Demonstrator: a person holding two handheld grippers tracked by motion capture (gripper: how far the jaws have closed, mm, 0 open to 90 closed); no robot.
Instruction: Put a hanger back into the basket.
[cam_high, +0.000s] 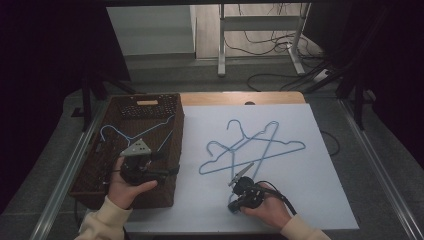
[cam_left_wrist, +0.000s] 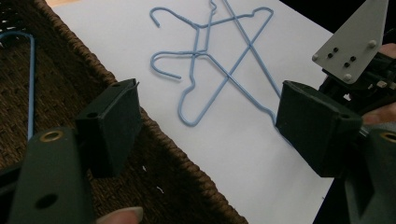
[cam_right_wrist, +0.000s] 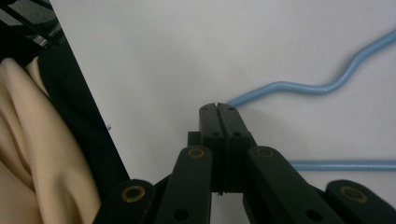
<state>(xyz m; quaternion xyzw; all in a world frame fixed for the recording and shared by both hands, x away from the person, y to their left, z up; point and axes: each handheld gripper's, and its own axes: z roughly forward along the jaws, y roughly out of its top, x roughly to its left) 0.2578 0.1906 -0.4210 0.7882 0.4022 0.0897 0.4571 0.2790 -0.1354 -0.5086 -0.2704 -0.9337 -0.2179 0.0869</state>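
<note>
Your right tool (cam_high: 243, 173) is shut on the near corner of the hangers (cam_high: 252, 145) tangled on the table (cam_high: 320, 200), so lifting may drag all three; your left tool (cam_high: 141, 172) waits open over the basket (cam_high: 150, 107).

Blue hangers (cam_high: 252, 147) smooth coated wire; basket (cam_high: 100, 170) rough woven wicker.
</note>
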